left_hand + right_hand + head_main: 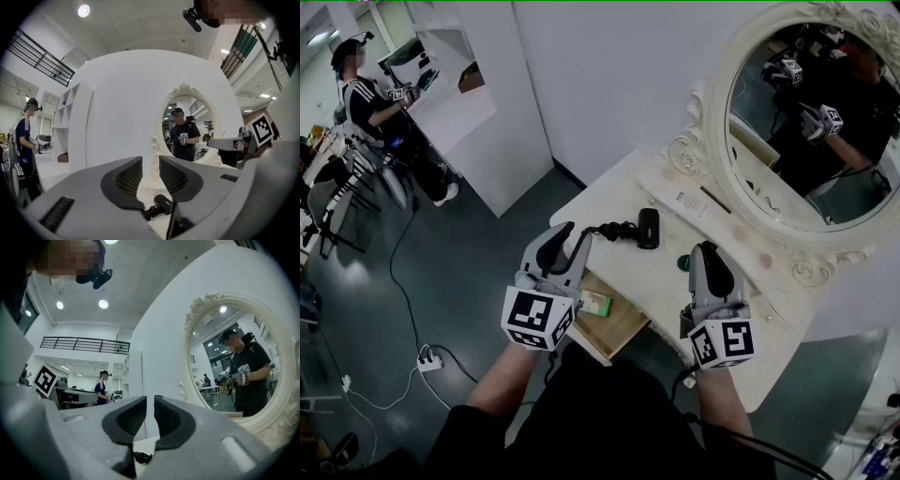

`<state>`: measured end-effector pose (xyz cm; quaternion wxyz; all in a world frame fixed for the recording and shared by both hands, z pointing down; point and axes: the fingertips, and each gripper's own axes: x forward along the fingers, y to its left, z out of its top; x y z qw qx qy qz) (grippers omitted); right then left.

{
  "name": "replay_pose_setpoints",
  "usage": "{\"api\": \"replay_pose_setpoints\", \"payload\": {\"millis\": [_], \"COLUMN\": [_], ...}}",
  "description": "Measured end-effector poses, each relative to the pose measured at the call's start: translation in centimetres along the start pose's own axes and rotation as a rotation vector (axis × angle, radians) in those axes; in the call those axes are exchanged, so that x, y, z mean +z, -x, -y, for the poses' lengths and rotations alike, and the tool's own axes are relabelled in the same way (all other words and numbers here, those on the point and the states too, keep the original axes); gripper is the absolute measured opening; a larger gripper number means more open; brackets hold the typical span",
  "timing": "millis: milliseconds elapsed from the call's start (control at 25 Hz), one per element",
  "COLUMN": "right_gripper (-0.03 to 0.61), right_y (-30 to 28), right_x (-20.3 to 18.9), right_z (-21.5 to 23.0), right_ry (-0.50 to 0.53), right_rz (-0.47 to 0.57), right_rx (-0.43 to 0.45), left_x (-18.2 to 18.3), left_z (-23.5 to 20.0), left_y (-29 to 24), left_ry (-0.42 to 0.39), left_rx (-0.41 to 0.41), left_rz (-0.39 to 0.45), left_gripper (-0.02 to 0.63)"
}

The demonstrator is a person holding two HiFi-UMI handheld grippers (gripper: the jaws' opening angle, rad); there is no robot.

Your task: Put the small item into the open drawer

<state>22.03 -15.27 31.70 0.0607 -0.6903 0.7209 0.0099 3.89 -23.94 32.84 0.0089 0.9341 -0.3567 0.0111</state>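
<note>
A white vanity table (619, 202) has its drawer (619, 328) pulled open at the front edge, and a green and white packet (595, 302) lies inside it. A small dark green item (682, 263) rests on the tabletop just left of my right gripper (705, 249) (150, 416). That gripper hangs over the table's front, its jaws nearly together with nothing between them. My left gripper (577, 234) (150, 171) is held above the drawer's far end, pointing at the table, shut and empty.
A black device (648, 228) (162, 203) with a coiled cable (609, 229) (140, 457) lies between the grippers. An ornate oval mirror (811, 122) stands at the back. A person (370, 103) works at the far left; a power strip (427, 359) and cords lie on the floor.
</note>
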Motion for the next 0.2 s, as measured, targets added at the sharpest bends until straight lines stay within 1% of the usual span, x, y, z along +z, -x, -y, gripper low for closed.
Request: {"api": "replay_pose_setpoints", "payload": {"millis": [200], "right_gripper": [0.049], "right_y": [0.14], "right_x": [-0.12], "right_z": [0.81], "right_ry": [-0.002], "right_rz": [-0.002], "right_rx": [0.006], "left_x": [-0.16], "left_z": [0.65], "left_y": [-0.46], "left_ry": [-0.004], "left_rx": [0.004], "left_rz": [-0.003], "left_gripper": [0.114]}}
